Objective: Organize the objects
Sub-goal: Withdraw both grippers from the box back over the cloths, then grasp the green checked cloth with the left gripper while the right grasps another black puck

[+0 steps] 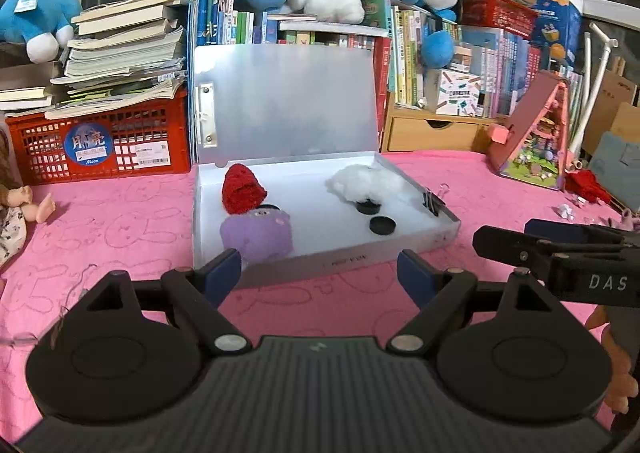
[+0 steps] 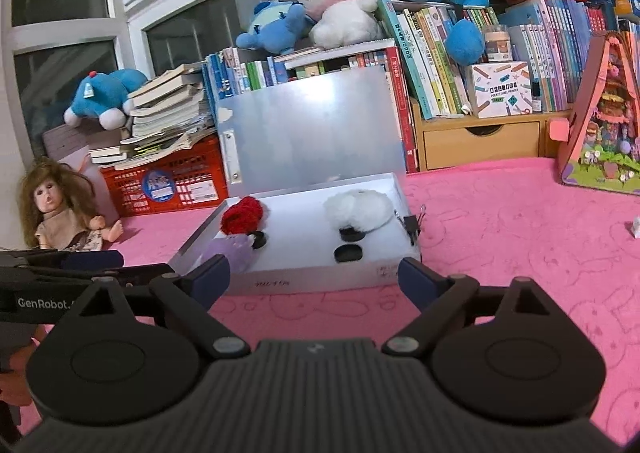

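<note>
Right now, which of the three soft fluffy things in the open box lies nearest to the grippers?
The purple one, at the front left of the box. The red one sits just behind it, and the white one lies farther back on the right.

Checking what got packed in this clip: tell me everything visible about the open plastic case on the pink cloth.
The plastic case is flat, translucent and frosted white. It lies on the pink cloth with its lid standing open against the books. A metal clip strip runs down the lid's left edge. Inside lie a red knit piece, a purple plush, white fluff and black round discs. A black binder clip grips its right wall.
</note>
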